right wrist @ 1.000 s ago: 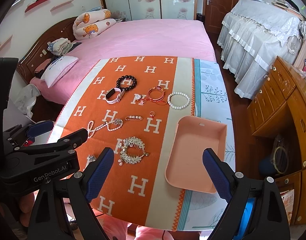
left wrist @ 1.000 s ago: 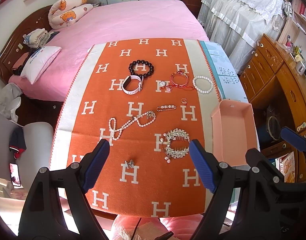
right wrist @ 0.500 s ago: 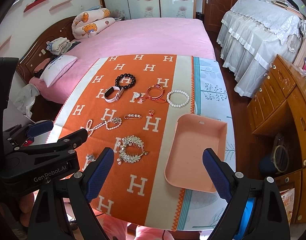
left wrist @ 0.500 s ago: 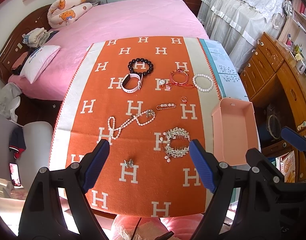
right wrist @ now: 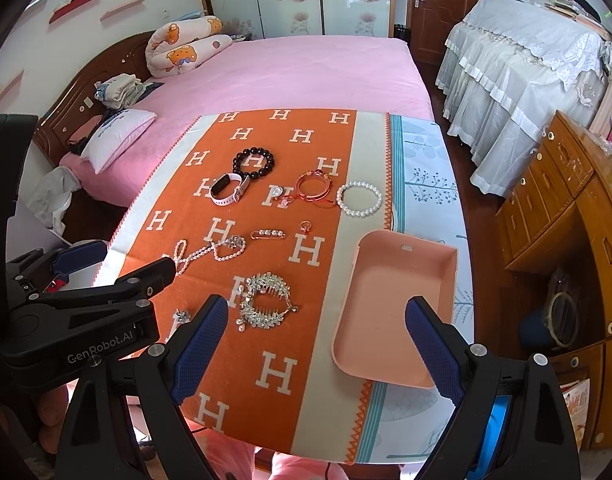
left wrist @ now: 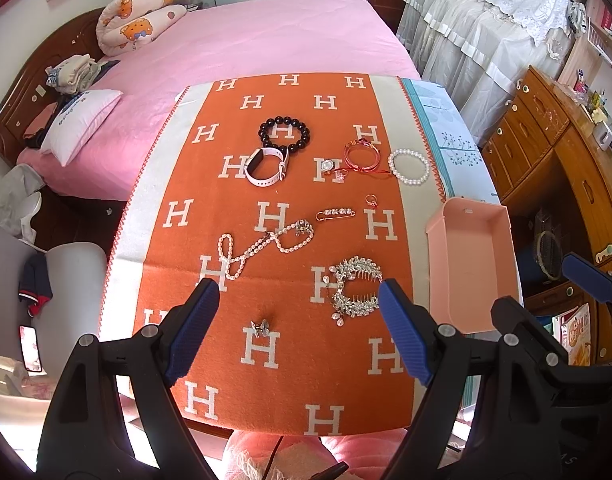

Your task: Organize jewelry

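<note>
Both wrist views have crept slightly forward since a second ago, so the orange blanket (left wrist: 273, 392) sits a little lower in frame; the jewelry lies where it was. The left gripper (left wrist: 299, 334) hangs wide open and empty above the small silver earring (left wrist: 261, 327), with the crystal hair comb (left wrist: 356, 290) just inside its right fingertip. The right gripper (right wrist: 318, 354) is also spread wide, holding nothing, over the near end of the pink tray (right wrist: 446, 264). Beyond lie the pearl necklace (left wrist: 261, 246), black bead bracelet (left wrist: 283, 134) and pearl bracelet (left wrist: 409, 167).
</note>
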A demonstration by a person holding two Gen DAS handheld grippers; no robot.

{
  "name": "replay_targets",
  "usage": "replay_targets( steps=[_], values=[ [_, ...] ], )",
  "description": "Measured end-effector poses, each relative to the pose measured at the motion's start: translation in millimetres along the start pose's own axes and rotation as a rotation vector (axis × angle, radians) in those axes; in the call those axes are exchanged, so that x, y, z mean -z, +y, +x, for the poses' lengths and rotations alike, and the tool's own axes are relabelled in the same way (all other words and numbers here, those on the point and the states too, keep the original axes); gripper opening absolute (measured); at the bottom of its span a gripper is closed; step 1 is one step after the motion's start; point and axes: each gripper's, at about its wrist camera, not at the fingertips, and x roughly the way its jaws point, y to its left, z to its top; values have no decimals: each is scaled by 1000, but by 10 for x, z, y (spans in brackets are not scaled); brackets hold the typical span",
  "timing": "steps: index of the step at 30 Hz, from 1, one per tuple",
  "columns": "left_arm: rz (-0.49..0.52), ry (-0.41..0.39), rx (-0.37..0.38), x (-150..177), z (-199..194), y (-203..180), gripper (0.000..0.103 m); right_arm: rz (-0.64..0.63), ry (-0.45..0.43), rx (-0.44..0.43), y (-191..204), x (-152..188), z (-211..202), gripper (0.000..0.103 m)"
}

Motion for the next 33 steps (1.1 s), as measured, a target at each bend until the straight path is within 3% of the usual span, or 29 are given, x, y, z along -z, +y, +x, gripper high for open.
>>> replay_targets(
  steps=[18, 33],
  values=[
    [-4, -8, -13, -141, -144, 8, 80, -9, -20, 0, 18, -120, -36, 91],
    [-15, -113, -95, -434, -621, 16, 80, -27, -174, 7, -48, -363, -423, 91]
  ],
)
